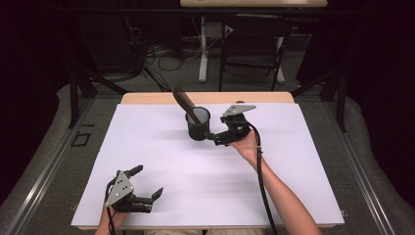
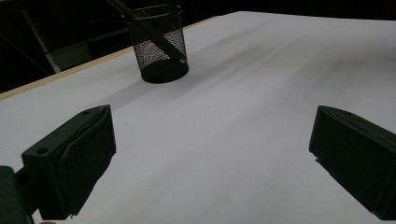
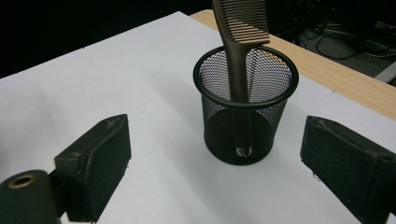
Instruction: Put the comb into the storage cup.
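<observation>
White surface (image 1: pixel 161 161), dark room behind. Mesh cup (image 3: pixel 245 107) stands far-centre, brown comb (image 3: pixel 240 51) upright inside, handle down. Right tool (image 1: pixel 214 136) released, jaws spread just beside cup. Left tool (image 1: pixel 147 182) released, idle near edge. Likely placement finished; next: retreat without tipping cup.

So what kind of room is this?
Probably a lab or recording studio, not a home: black curtains hang around a white table, cables lie on the floor behind it, and a person holds a gripper in each hand.
</observation>
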`<move>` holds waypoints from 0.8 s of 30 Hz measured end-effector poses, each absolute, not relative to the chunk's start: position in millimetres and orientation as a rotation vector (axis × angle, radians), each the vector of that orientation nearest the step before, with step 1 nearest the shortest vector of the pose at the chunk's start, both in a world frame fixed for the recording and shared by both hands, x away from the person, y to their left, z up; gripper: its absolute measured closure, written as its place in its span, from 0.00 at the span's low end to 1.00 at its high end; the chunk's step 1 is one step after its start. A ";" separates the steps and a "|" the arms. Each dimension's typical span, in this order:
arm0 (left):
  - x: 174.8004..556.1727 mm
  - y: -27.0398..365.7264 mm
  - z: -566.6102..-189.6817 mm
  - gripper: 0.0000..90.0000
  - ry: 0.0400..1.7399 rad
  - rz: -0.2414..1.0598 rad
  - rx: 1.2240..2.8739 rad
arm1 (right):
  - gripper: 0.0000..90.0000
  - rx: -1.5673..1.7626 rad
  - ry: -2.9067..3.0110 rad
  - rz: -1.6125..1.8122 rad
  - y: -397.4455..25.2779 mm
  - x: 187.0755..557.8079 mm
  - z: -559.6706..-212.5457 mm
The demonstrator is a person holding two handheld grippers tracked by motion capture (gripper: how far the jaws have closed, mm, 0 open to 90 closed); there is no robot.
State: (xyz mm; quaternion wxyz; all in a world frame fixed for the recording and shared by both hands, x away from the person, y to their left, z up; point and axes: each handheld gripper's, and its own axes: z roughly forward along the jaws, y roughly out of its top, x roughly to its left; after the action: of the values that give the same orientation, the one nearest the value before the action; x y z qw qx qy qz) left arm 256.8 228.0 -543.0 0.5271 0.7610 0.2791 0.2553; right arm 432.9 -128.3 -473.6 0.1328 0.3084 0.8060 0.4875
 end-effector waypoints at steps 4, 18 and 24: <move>256.4 227.1 -542.7 0.01 0.667 0.609 1.819 | 0.05 0.896 2.344 1.419 -133.7 425.2 -474.9; 255.3 226.6 -542.1 0.01 0.669 0.614 1.816 | 0.00 0.921 2.376 1.357 -158.8 400.2 -482.6; 254.8 227.1 -542.7 0.00 0.671 0.615 1.821 | 0.00 0.920 2.384 1.335 -169.2 388.0 -481.8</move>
State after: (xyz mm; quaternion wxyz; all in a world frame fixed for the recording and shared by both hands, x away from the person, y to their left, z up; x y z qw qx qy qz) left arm 254.8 227.1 -542.7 0.5251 0.7613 0.2804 0.2572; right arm 388.0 -169.2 -481.8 0.1290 0.3164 0.8199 0.4593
